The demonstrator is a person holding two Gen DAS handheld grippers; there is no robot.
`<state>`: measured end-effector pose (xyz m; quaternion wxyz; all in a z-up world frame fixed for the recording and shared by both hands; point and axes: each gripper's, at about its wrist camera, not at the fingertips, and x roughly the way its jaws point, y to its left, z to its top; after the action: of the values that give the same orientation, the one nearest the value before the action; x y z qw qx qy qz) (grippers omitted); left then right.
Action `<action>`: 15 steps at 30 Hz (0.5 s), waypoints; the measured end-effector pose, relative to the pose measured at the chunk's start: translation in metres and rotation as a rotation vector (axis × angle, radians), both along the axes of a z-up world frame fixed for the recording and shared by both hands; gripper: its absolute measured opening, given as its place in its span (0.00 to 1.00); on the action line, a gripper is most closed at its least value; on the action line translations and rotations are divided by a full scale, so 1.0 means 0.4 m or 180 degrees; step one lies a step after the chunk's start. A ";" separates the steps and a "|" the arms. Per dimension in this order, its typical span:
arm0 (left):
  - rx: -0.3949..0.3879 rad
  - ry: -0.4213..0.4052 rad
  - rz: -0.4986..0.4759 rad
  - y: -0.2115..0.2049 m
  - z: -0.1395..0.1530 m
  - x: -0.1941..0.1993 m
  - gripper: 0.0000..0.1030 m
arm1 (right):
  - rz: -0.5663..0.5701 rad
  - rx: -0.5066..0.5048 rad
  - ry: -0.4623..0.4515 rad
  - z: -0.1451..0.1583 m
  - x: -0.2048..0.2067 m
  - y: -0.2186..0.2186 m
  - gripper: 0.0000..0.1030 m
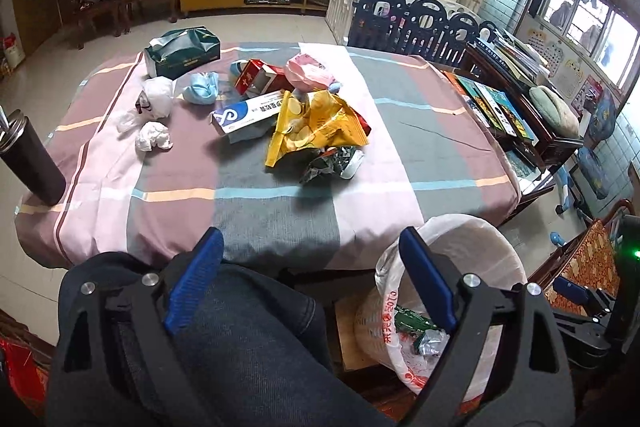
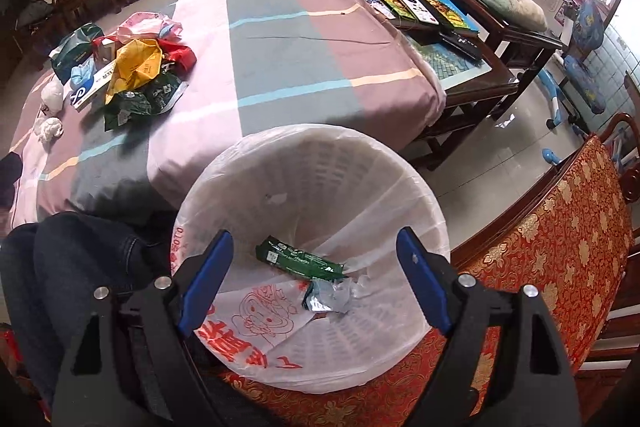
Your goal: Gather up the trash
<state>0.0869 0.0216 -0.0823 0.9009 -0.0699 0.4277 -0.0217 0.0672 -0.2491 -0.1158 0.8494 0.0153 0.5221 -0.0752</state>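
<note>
1. Currently both grippers are sitting empty, near the operator's lap, off the near edge of the table (image 1: 256, 227).
2. Right gripper (image 2: 316, 269) is hovering directly over the bin (image 2: 320, 163), jaws spread wide, nothing between the fingers. Judging by the pose, it is positioned for a drop, and nothing is in its grip.
3. Bin is standing on the floor off the table's near right corner, just beside the red patterned chair (image 2: 560, 247). Probably parked there so either hand is reaching it without stretching. White liner bag (image 2: 256, 331) is folding over the rim, keeping the mouth open.
4. Already lying inside: a green wrapper (image 2: 300, 259) and a crumpled foil scrap (image 2: 326, 297). So the task is looking partly done.
5. Left gripper (image 1: 312, 281) is hanging above the operator's knee (image 1: 248, 339), pointing far toward the table, jaws wide open and holding nothing.
6. Remaining trash is clustering mid-table, toward the far left: yellow chip bag (image 1: 316, 125), dark green wrapper (image 1: 332, 163) touching its near edge, white-blue box (image 1: 248, 117), red box (image 1: 260, 77), pink bag (image 1: 310, 71), blue mask (image 1: 202, 89), crumpled tissue (image 1: 153, 137).
7. Green tissue pack (image 1: 182, 53) and dark flask (image 1: 30, 159) at the far left are probably not trash.
8. Nearest pick for the left gripper is looking like the dark green wrapper; thin crinkly film, so pinching a raised fold is likely working best.
</note>
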 end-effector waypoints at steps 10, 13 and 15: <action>0.0014 0.0021 0.0040 0.009 -0.009 0.001 0.88 | 0.0069 -0.0042 -0.0188 0.023 -0.004 0.028 0.80; 0.0023 0.0028 0.0045 0.008 -0.011 0.002 0.88 | 0.0084 -0.0061 -0.0241 0.029 -0.006 0.036 0.80; 0.0030 0.0033 0.0055 0.007 -0.013 0.002 0.88 | 0.0066 -0.0102 -0.0277 0.034 -0.005 0.039 0.89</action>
<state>0.0876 0.0245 -0.0874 0.8992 -0.0695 0.4318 -0.0114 0.0651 -0.2337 -0.1024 0.8722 -0.0005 0.4835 -0.0740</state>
